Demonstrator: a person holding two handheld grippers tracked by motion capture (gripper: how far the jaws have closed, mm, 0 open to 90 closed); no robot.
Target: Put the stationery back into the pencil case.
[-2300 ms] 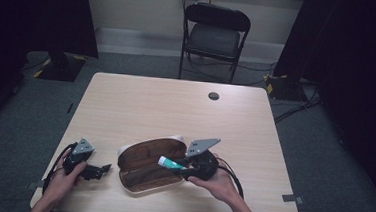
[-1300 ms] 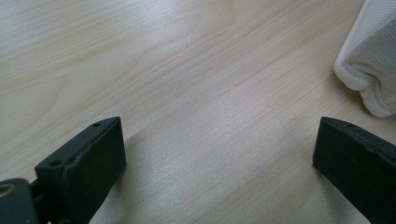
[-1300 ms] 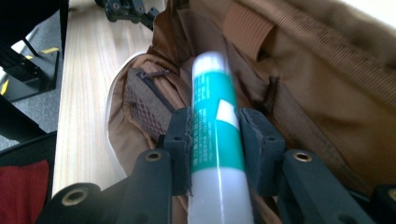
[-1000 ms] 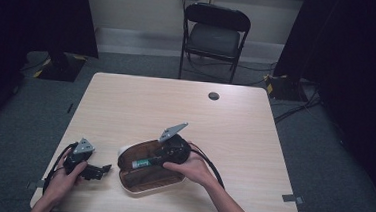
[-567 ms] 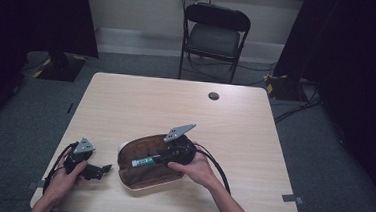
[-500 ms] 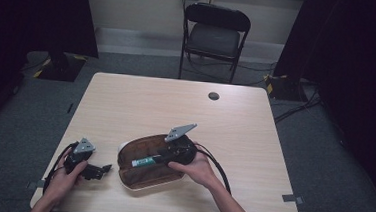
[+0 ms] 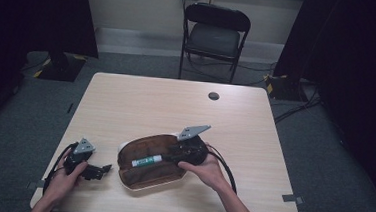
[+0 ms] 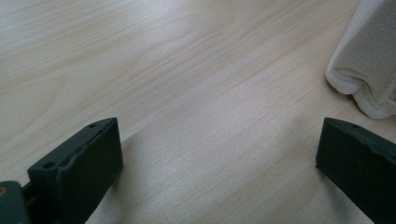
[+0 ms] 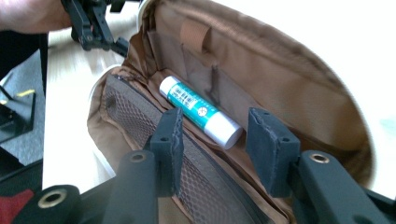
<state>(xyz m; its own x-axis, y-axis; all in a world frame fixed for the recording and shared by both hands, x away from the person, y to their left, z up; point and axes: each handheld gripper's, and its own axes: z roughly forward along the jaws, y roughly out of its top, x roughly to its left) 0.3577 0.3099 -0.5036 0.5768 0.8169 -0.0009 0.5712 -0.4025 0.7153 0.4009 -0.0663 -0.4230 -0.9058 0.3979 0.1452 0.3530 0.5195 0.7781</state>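
High view: the wooden worktop [image 7: 141, 102] carries my open brown pouch [image 7: 145, 150] near its front edge, white lining at the rim. My right hand-held gripper [image 9: 212, 135] sits over the pouch's right end, jaws parted and holding nothing. A white and teal glue stick [image 9: 200, 112] lies inside, just beyond the jaws. My left hand-held gripper [image 8: 217, 158] rests on the worktop left of the pouch, jaws wide.

Light wooden table [image 7: 140, 107], open brown pouch [image 7: 152, 161] near its front edge, small dark round object, possibly a cap [image 7: 214, 96], farther back
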